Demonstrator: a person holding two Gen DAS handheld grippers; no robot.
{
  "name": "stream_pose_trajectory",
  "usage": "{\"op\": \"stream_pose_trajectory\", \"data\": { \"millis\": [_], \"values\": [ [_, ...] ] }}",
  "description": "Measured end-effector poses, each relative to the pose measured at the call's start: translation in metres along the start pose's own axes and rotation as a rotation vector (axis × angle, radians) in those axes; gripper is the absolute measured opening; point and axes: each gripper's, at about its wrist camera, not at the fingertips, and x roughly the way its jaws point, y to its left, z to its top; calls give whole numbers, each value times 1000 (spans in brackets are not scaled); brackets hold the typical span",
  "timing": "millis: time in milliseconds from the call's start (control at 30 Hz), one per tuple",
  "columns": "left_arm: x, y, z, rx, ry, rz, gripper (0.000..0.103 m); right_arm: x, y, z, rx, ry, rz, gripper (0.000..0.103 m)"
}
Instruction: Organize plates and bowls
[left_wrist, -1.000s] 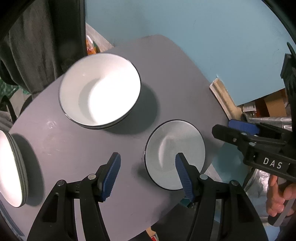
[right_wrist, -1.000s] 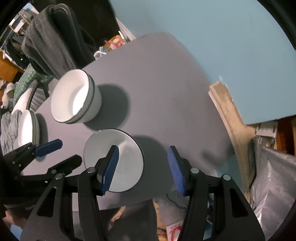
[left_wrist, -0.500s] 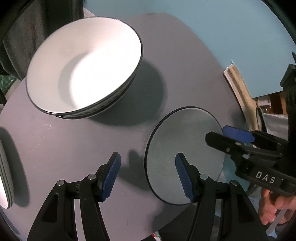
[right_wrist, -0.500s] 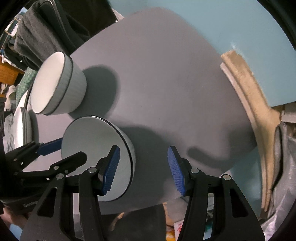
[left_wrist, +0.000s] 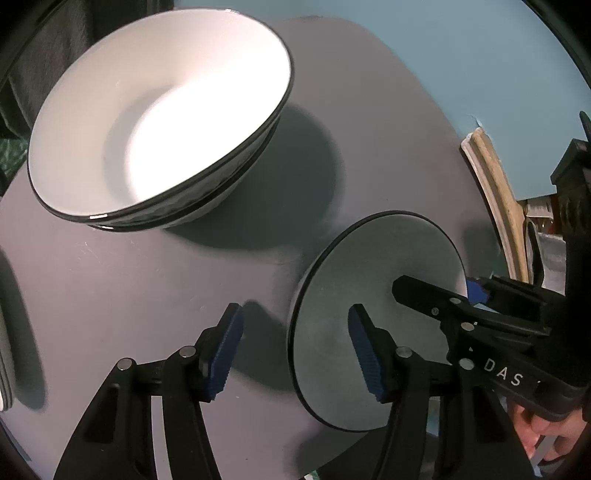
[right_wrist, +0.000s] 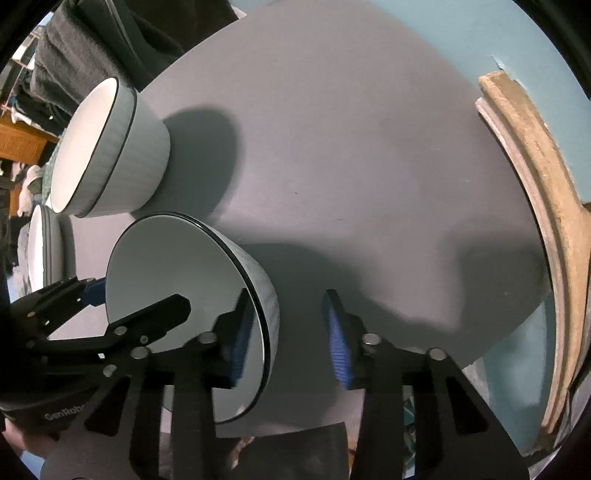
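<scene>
Plates (right_wrist: 46, 251) stand stacked at the far left of the counter (right_wrist: 332, 147), and next to them I see two large bowls nested one in the other (left_wrist: 159, 122), so by my reading most of the sorting is done. What is left, as far as I can judge, is the small bowl (left_wrist: 373, 317) near the counter's front edge; it sits alone, apart from the big pair, with no matching stack in sight.

My left tongs (left_wrist: 295, 350) straddle the small bowl's left rim: one blue pad hangs outside over the bare counter, the other inside over the bowl's floor. The jaws are closing, the rim between them, but I see no pad pressing on it yet. My right tongs (right_wrist: 288, 332) straddle the opposite rim the same way, one pad inside the bowl, the other outside above the counter. These jaws are closing too, and the inner pad looks close against the wall, though the outer one is plainly clear of it, so no grip there yet either.

On room: the small bowl lies close to the counter's front edge, so I would lift rather than drag it. Its gap to the nested bowls is narrow. To the right the counter is bare up to its curved rim, past which runs a tan moulding (right_wrist: 528, 206) by the blue wall (right_wrist: 443, 33); that is the free side for moving
</scene>
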Motion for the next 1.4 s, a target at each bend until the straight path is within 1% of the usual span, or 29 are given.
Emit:
{"op": "stream_pose_trajectory", "data": {
  "millis": [33,67,100,133,167,200,233,300,400,433,500,533,567,733,833,867,900,1000,1100,1233,1333,1400],
  "values": [
    [1,1,0,-11,5,-3,52,1,1,0,0,4,5,31],
    [2,2,0,-18,8,-5,48,1,2,1,0,7,10,30],
    [2,2,-1,-23,9,-6,46,2,2,2,4,7,7,29],
    [3,3,-2,-30,10,-6,42,3,2,3,4,10,7,26],
    [3,3,-4,-36,13,-11,35,3,3,4,2,12,10,25],
    [4,4,-4,-43,18,-18,32,3,4,4,1,13,12,23],
    [4,4,-4,-47,22,-21,29,4,4,5,-1,15,14,19],
    [4,4,-5,-51,25,-24,29,4,6,5,-8,19,23,15],
    [3,6,-4,-67,30,-32,27,4,4,6,-12,19,23,14],
    [5,7,-1,-70,34,-39,21,3,4,6,-13,19,19,14],
    [5,10,-1,-74,35,-40,18,3,5,6,-12,20,17,14],
    [5,12,0,-76,36,-50,14,2,6,6,-12,21,16,14],
    [6,12,-1,-75,39,-62,12,2,6,6,-14,22,12,14],
    [1,16,-11,-68,13,-9,12,5,15,6,-22,47,24,10],
    [-2,26,-20,-80,17,-12,12,7,21,4,-27,67,37,9],
    [-3,29,-24,-86,18,-11,12,9,19,11,-29,70,39,9],
    [-4,32,-26,-90,20,-7,12,10,22,11,-36,76,39,9],
    [-8,42,-33,-114,23,7,12,15,38,9,-84,91,38,9],
    [-13,53,-42,-156,25,4,12,14,51,9,-111,99,40,8],
    [-30,61,-54,-190,5,8,12,9,67,8,-142,109,43,8],
    [-48,66,-54,-205,-17,7,12,-2,80,11,-166,104,38,8],
    [-60,72,-49,-210,-30,7,12,-12,98,15,-176,95,34,8]
  ]
}}
